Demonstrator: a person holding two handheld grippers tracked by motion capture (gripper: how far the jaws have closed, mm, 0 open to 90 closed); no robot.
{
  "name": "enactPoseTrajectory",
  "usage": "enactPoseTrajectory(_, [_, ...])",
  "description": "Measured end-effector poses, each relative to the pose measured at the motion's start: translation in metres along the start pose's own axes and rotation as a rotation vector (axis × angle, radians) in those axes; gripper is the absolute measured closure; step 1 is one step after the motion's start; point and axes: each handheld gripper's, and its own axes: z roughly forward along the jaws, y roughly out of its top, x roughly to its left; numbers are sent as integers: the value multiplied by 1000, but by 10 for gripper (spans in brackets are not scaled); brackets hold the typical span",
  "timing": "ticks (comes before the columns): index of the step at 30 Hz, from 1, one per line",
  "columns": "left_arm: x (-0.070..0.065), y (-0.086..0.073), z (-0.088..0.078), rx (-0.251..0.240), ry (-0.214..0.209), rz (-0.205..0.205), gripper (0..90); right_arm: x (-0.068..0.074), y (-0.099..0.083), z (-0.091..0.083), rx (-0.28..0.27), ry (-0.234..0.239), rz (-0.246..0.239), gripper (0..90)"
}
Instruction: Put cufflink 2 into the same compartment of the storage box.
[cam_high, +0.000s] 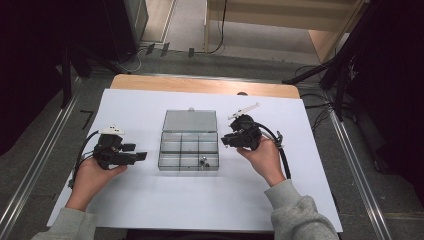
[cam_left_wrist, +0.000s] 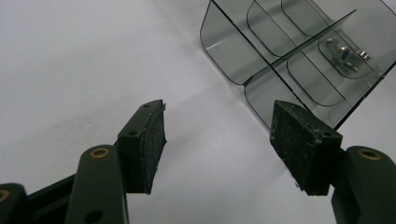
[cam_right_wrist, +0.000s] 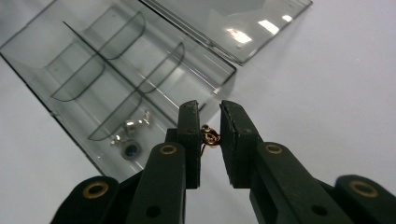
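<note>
A small coppery trinket (cam_right_wrist: 210, 136), seemingly an earring or ring of bent wire, is held between the nearly closed jaws of the right claw (cam_right_wrist: 209, 122), which hangs just off the right side of the clear compartment box (cam_high: 190, 147). The box sits mid-tabletop (cam_high: 150, 200) on white sheeting, its lid (cam_high: 190, 120) folded flat away from the person. One silvery piece with a blue stone (cam_right_wrist: 131, 148) is already lodged in a near-row compartment, the one nearest the right claw; the remaining compartments appear bare. The sorting is therefore judged to be early: one item is placed, a second is gripped but not yet dropped, and no further loose pieces can be made out on the sheeting.

The left claw (cam_left_wrist: 217, 140) is kept wide open with nothing between its pads, pointed at the box's left near corner, resting low beside it without contact.

For clearance, the box's thin upright walls and curved dividers are the edges to be minded; the trinket has to be carried over the right wall before release. Open sheeting is available all round the box, and the tabletop's far wooden edge and side edges are well apart from both hands.
</note>
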Motion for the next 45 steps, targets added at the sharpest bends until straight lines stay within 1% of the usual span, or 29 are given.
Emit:
enactPoseTrajectory(5, [-1, -1, 0, -3, 0, 10, 367, 11, 5, 1, -2, 19, -31, 804])
enactPoseTrajectory(9, [-2, -2, 0, 4, 1, 13, 366, 18, 7, 3, -2, 36, -39, 804])
enactPoseTrajectory(12, [-2, -3, 0, 1, 3, 8, 366, 22, 8, 5, -2, 48, -43, 804])
enactPoseTrajectory(24, [-1, -4, -2, -3, 8, 3, 366, 36, 14, 16, 2, 77, -68, 804])
enactPoseTrajectory(30, [0, -5, -2, -5, 12, 2, 366, 41, 18, 23, 11, 88, -70, 804])
enactPoseTrajectory(37, [0, -5, -2, -3, 13, 5, 366, 51, 21, 33, 23, 98, -92, 804])
enactPoseTrajectory(38, [0, -5, -2, -3, 13, 6, 366, 52, 22, 33, 20, 96, -99, 804])
enactPoseTrajectory(45, [0, -5, -2, -1, 11, 4, 365, 58, 24, 39, 11, 115, -104, 804])
